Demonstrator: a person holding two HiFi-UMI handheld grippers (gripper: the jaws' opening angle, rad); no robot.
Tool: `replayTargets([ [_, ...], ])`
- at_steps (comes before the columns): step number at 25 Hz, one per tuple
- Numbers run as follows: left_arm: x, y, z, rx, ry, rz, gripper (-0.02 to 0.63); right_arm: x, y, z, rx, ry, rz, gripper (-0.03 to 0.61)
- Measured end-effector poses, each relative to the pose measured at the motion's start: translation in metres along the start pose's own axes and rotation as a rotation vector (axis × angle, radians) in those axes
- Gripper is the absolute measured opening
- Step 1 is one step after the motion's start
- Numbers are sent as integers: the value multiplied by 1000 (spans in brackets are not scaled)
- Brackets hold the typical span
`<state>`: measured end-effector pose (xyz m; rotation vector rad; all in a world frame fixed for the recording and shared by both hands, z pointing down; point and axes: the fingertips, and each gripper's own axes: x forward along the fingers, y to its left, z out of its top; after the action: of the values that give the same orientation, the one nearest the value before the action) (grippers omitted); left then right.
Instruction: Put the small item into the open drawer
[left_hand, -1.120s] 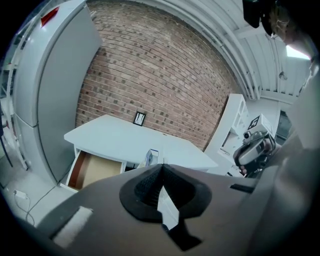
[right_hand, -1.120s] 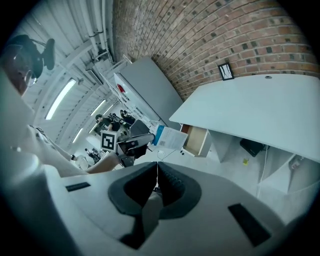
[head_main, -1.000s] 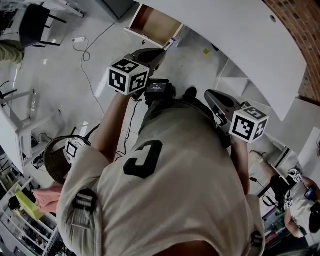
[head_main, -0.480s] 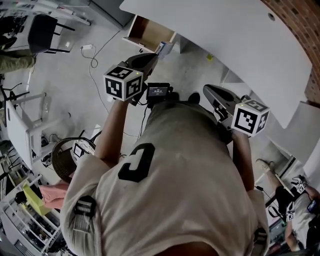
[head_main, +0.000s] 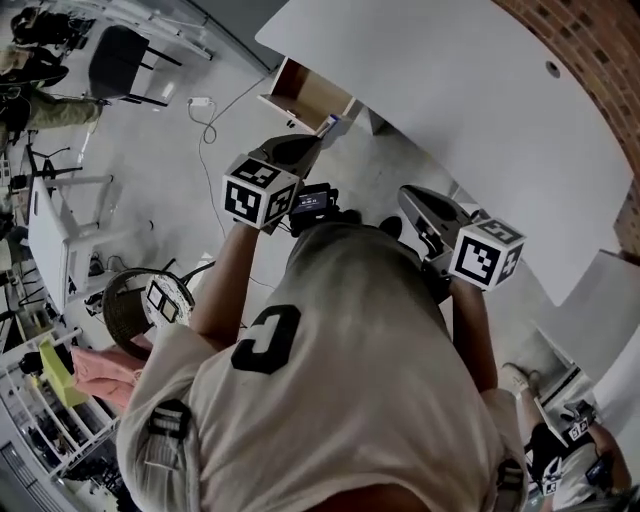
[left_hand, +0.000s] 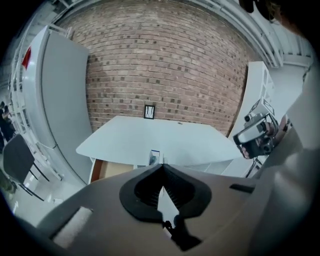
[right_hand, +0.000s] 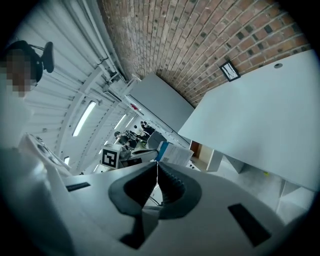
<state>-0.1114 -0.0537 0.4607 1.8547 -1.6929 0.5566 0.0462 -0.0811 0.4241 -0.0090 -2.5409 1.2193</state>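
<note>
Well, in the head view my left gripper (head_main: 312, 140) is shut on a small box (head_main: 329, 124). The box is up in the air and looks close to the open drawer (head_main: 300, 90) under the white table (head_main: 450, 90). My right gripper (head_main: 408, 198) is off to the side.

In the left gripper view my jaws are pressed together with the box pinched at their tip. The drawer sits lower and a bit left. I think I should bring the box right over the wooden inside, go low, then let go.

In the right gripper view my jaws touch with nothing between them. I would keep this gripper back so it does not bump the table.
</note>
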Motion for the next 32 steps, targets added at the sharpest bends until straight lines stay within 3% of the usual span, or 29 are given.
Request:
replayTargets([
  [5, 0, 1, -4, 36, 67, 37, 3, 1, -4, -2, 30, 17, 46, 5],
  [15, -4, 35, -8, 31, 82, 65, 3, 21, -7, 6, 10, 41, 33, 5],
  [24, 5, 109, -17, 35, 83, -21, 3, 78, -2, 23, 27, 15, -84, 5],
  [32, 18, 191, -15, -4, 67, -77, 3, 146, 11, 34, -55, 113, -193, 5],
])
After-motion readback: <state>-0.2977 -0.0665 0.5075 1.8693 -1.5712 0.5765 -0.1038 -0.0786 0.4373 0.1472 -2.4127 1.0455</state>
